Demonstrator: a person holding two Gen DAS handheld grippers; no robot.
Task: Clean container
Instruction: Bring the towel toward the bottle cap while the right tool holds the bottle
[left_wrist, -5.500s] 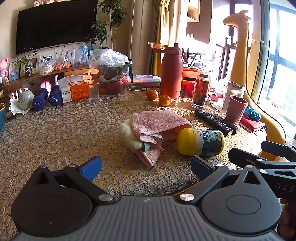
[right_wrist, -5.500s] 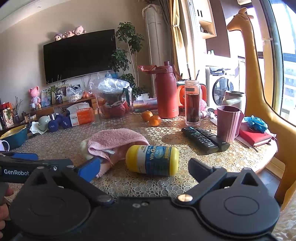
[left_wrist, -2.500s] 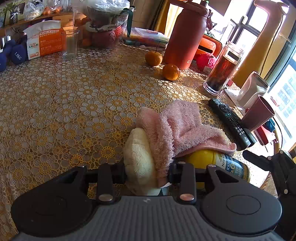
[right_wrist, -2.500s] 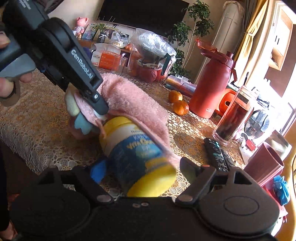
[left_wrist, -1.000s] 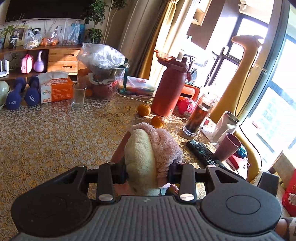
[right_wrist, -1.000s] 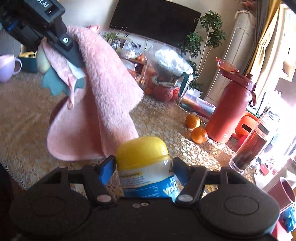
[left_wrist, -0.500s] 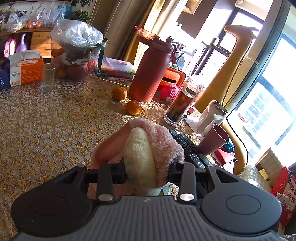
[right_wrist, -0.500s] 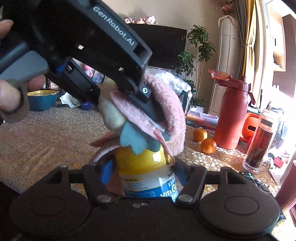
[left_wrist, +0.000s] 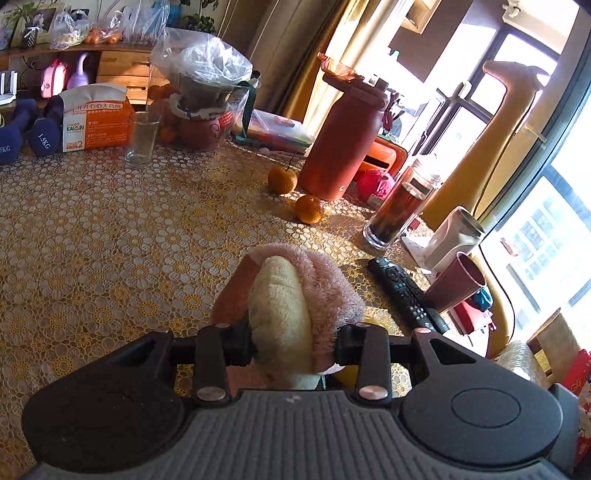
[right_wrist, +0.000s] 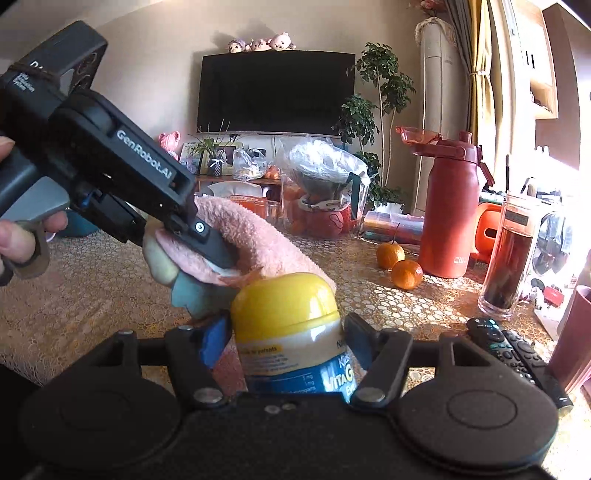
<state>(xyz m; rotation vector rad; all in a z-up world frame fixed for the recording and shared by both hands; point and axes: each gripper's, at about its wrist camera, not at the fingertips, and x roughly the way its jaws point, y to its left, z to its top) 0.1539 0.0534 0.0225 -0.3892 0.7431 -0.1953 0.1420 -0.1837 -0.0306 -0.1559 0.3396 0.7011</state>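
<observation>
Vs 5.5 s ago: the vitamin bottle (right_wrist: 286, 325) and the pink towel (left_wrist: 295, 295) were both lying on the table with both grippers open above them. Now both were lifted. Right gripper (right_wrist: 284, 341) was clamped on the bottle's neck, bottle upright with its yellow cap (right_wrist: 282, 299) pointing away from the camera. Left gripper (left_wrist: 293, 341) was clenched on the bunched towel (cream side facing the camera, pink pile wrapped round it). Vs 0.5 s ago: the towel had slid off the cap top and sat against the cap's upper left and rear side, touching it.

Surface: table (left_wrist: 110, 240) under a gold lace-pattern cover. On it were two oranges (left_wrist: 309, 208), a red flask (left_wrist: 341, 144), a glass jar of dark liquid (left_wrist: 397, 206), a remote (left_wrist: 406, 295), a maroon cup (left_wrist: 456, 282), an empty glass (left_wrist: 142, 136) and an orange tissue box (left_wrist: 98, 123). Room: window at right, yellow giraffe figure (left_wrist: 509, 122) beside it.

View differences: only the right wrist view showed the left gripper's body from outside, a hand (right_wrist: 18, 236) on its trigger, the TV (right_wrist: 275, 92) on the wall and the plant (right_wrist: 373, 107). Only the left wrist view showed the dumbbells (left_wrist: 31, 129); there the bottle was just a yellow sliver behind the towel.
</observation>
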